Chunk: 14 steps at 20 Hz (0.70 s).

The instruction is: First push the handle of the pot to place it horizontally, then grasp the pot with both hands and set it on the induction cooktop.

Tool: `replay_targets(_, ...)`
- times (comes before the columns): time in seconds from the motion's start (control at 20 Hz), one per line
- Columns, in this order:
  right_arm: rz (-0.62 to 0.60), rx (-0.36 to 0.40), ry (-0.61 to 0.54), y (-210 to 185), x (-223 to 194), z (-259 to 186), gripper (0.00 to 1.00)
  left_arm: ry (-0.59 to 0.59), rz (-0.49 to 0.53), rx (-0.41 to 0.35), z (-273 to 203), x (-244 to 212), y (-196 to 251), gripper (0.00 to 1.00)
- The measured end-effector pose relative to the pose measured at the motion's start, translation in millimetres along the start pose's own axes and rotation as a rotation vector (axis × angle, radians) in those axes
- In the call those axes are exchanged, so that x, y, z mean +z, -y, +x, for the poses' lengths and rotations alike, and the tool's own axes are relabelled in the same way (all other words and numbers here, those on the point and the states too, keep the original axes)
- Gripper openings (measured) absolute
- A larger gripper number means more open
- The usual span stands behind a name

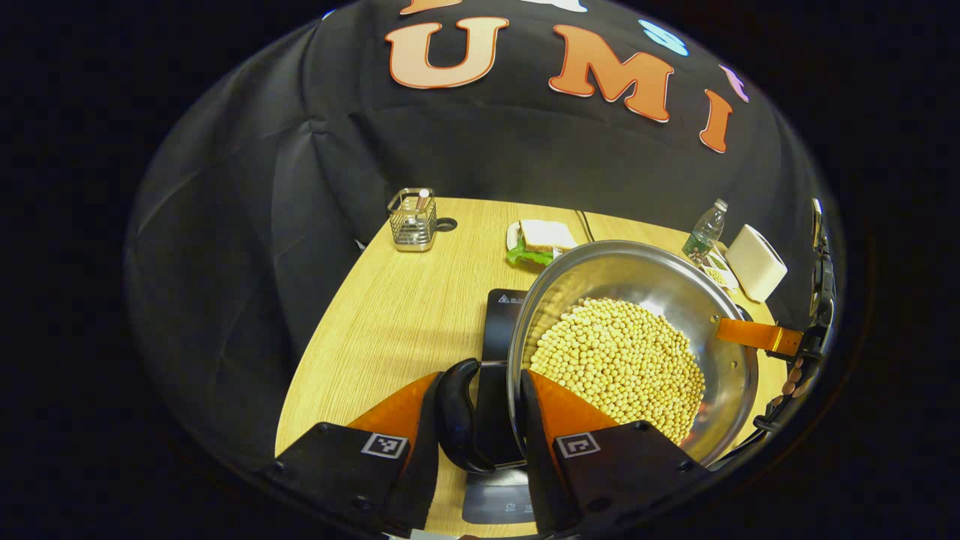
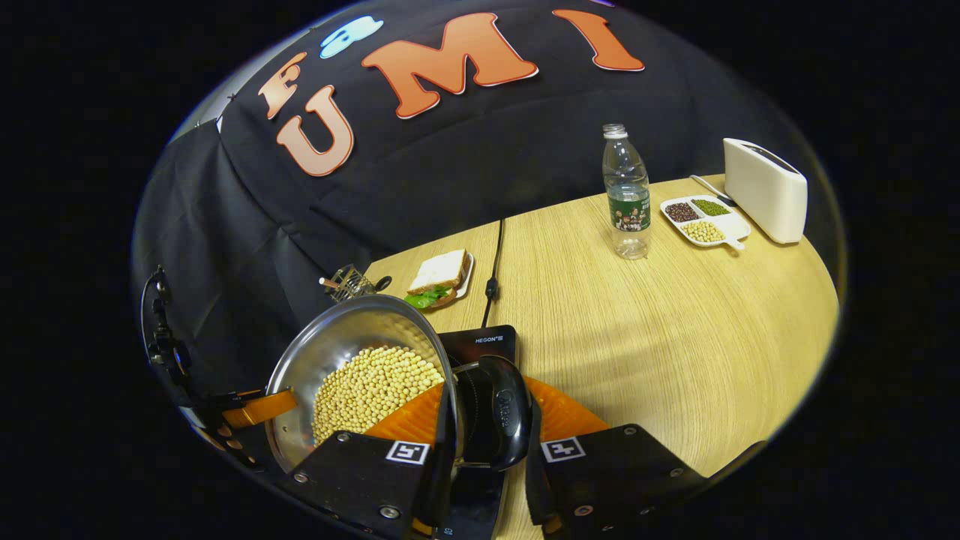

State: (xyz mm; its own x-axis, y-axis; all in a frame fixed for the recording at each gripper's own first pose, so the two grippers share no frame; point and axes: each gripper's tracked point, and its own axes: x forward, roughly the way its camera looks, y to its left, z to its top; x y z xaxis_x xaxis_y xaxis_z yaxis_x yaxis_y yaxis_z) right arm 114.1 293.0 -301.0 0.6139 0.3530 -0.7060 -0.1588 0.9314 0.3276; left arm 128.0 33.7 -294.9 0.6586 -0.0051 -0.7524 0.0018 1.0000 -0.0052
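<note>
Pot [image 1: 637, 337], a steel one filled with soybeans [image 1: 619, 367], sits above the black induction cooktop [image 1: 501, 315] on the wooden table [image 1: 390, 315], gripped from both sides. In the left gripper view, the left gripper [image 1: 487, 405] has its orange fingers clenched on the pot's edge: one finger outside by the black side handle [image 1: 457, 412], the other inside against the rim. Far across the pot, an orange finger of the other gripper reaches over the opposite rim.

The right gripper view gives the mirror of this: the right gripper [image 2: 491, 420] clamps the pot's black handle [image 2: 499, 412], one finger inside over the beans, one outside. This view also makes plain the cooktop's power cord [image 2: 495, 262], a clear water bottle [image 2: 626, 195], a divided dish of beans [image 2: 703, 220] and a white toaster [image 2: 765, 191]. Both views catch the sandwich on a plate [image 1: 541, 240]; the left gripper view shows the wire utensil holder [image 1: 412, 220] more clearly.
</note>
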Motion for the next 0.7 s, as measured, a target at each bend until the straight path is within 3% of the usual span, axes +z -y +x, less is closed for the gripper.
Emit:
replay_targets(0.45,0.028,-0.023,-0.024,4.0,-14.1,13.0,0.40,-0.016,-0.004,-0.046,7.4,-6.2,-1.0,0.57)
replay_targets(0.7,0.015,-0.025,-0.044,7.8,-21.9,10.7,0.47,-0.015,-0.012,-0.064,13.9,-5.8,-0.5,0.60)
